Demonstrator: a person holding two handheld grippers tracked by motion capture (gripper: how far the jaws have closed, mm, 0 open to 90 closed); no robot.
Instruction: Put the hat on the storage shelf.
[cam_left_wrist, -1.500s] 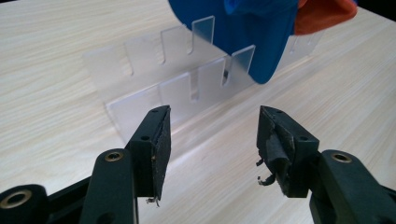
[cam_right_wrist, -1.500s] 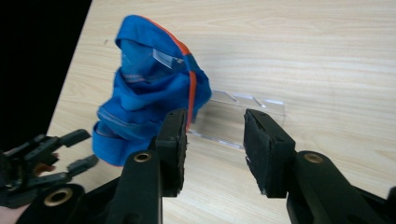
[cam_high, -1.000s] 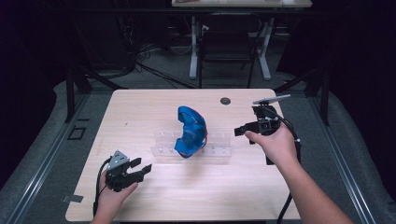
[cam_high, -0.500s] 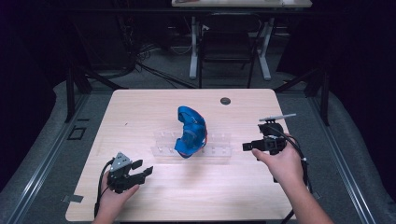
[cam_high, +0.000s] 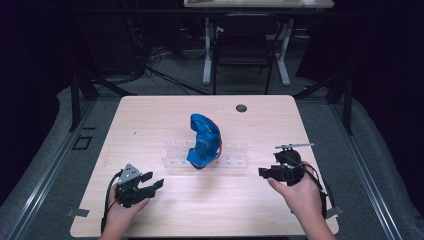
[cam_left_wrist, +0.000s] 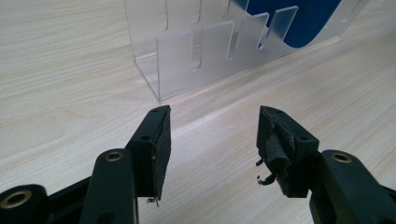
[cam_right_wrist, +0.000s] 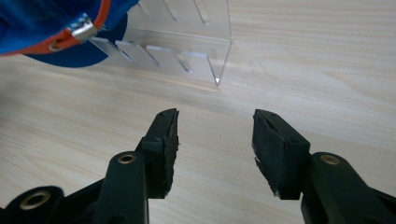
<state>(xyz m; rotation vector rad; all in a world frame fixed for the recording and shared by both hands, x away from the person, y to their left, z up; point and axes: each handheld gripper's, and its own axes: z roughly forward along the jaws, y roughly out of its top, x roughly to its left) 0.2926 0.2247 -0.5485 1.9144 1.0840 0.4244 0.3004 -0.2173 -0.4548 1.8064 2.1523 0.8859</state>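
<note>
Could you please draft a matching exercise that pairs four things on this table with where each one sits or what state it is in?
Things:
1. blue cap
2. clear slotted rack
3. left tongs
4. dark round disc

Places or states:
A. open and empty, at the table's near left
B. lying flat towards the far edge of the table
C. standing in the rack at mid table
D. see-through, with upright dividers, holding the cap

Pairs: 1-C, 2-D, 3-A, 4-B

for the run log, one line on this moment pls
left gripper open, empty | right gripper open, empty | blue cap in clear rack
</note>
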